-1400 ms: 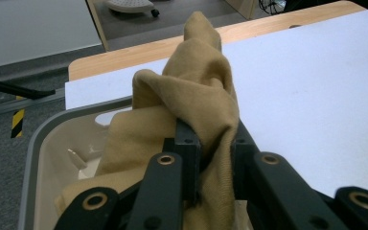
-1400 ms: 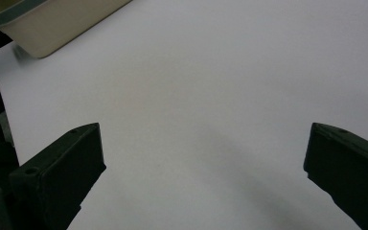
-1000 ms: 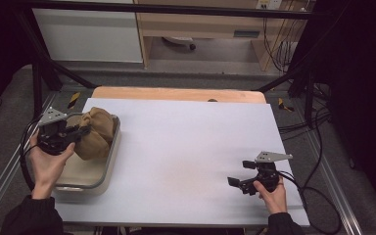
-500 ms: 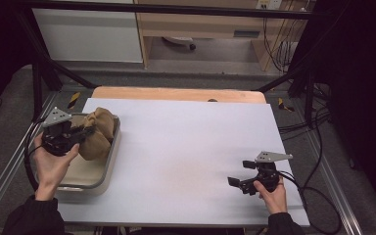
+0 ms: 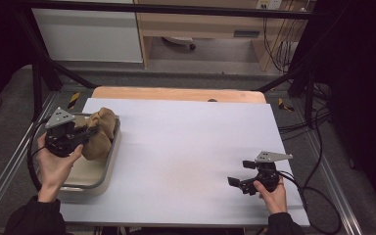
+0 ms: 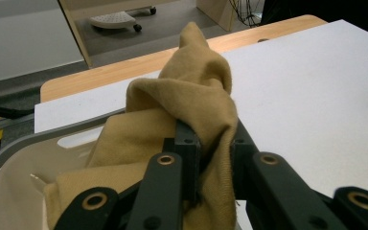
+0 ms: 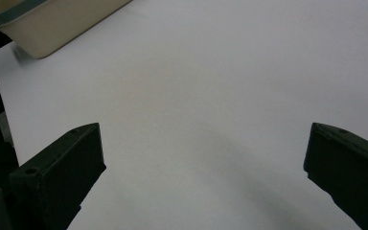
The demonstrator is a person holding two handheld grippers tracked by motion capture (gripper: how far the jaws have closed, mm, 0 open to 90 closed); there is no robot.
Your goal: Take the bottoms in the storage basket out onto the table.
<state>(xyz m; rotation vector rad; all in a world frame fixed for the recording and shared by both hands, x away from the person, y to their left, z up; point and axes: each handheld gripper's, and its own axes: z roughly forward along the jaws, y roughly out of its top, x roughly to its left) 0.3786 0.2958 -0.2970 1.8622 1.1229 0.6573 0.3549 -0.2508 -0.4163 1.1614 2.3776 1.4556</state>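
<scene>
A tan cloth [image 5: 101, 133] hangs bunched over the far end of a beige tray [image 5: 94, 177] at the table's left edge. My left gripper [image 5: 89, 132] is shut on a fold of it. In the left gripper view the black jaws [image 6: 213, 139] pinch the cloth [image 6: 191, 91], which rises in a peak above them, and its lower part drapes into the tray [image 6: 9, 177]. My right gripper [image 5: 240, 173] rests near the table's front right with its jaws wide open. In the right gripper view it [image 7: 203, 158] has nothing between them.
A white table top [image 5: 191, 142] spreads between the two hands, with a wooden strip [image 5: 176, 93] along its far edge. The tray's corner [image 7: 52, 24] shows far off in the right gripper view. Black frame bars and cables surround the table.
My left gripper has edged slightly to the right with the cloth still pinched. The right gripper has stayed in place.
</scene>
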